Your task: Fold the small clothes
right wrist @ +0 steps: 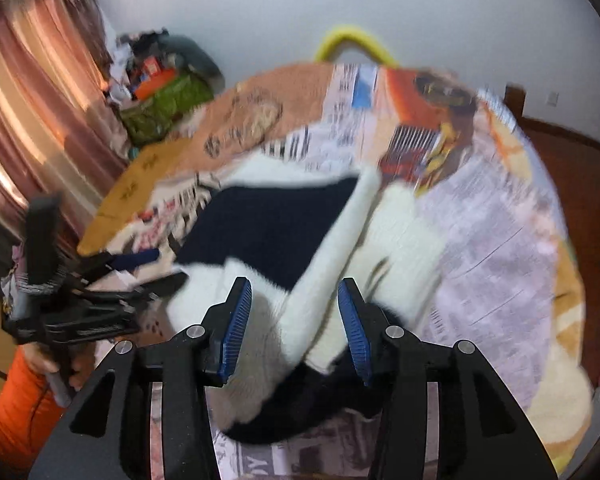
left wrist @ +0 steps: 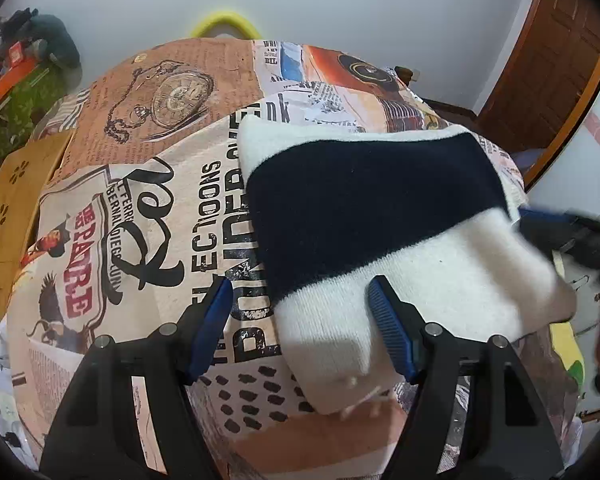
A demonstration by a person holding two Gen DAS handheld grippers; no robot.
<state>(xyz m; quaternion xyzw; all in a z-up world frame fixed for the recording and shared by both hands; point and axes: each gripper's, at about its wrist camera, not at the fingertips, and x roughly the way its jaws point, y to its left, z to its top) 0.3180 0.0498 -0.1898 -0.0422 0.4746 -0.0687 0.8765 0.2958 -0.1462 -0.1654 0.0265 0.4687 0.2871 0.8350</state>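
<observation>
A small white garment with a wide black band (left wrist: 372,200) lies on a table under a newspaper-print cloth (left wrist: 148,200). My left gripper (left wrist: 304,320) is open, and the garment's near white end lies loose between its fingers without being pressed. In the blurred right wrist view the garment (right wrist: 272,232) has a white edge folded up and over. That white strip runs between the parted fingers of my right gripper (right wrist: 296,328), which is open. Each gripper shows in the other's view, the right gripper (left wrist: 548,228) at the garment's right edge and the left gripper (right wrist: 164,270) at its left edge.
A low wooden stool (left wrist: 16,200) stands left of the table, with a pile of bags and boxes (left wrist: 28,60) behind it. A yellow curved bar (left wrist: 224,24) rises past the far edge. A wooden door (left wrist: 548,60) is at right, curtains (right wrist: 28,120) at left. An orange sleeve (right wrist: 12,420) shows.
</observation>
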